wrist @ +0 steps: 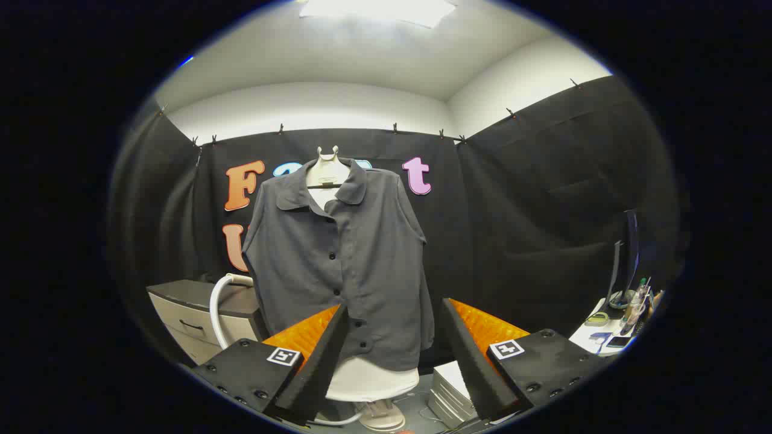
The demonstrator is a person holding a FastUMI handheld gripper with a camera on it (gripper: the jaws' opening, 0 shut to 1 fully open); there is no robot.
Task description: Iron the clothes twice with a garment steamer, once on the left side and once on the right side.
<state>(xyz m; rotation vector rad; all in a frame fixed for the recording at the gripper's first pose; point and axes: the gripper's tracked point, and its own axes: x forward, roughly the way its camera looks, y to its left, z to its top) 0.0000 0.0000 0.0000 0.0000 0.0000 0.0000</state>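
While the jaws (395, 325) are standing wide open with nothing between them, the dark grey shirt (344, 259) is hanging straight ahead, beyond the gap, buttoned up on a white mannequin torso (368, 380) whose neck is poking out above the collar. The shirt's hem is showing just past the fingertips, with the torso's pale base peeking out below it between the two fingers. A white hose (220, 304) is curving up just beside the shirt's side, beyond the left finger, in front of a low drawer cabinet (193, 313). Beyond the right finger, a stack of pale flat boxes (449, 392) is sitting on the floor, and farther out on that side a white bench (603, 337) is carrying small clutter, too small to tell apart.
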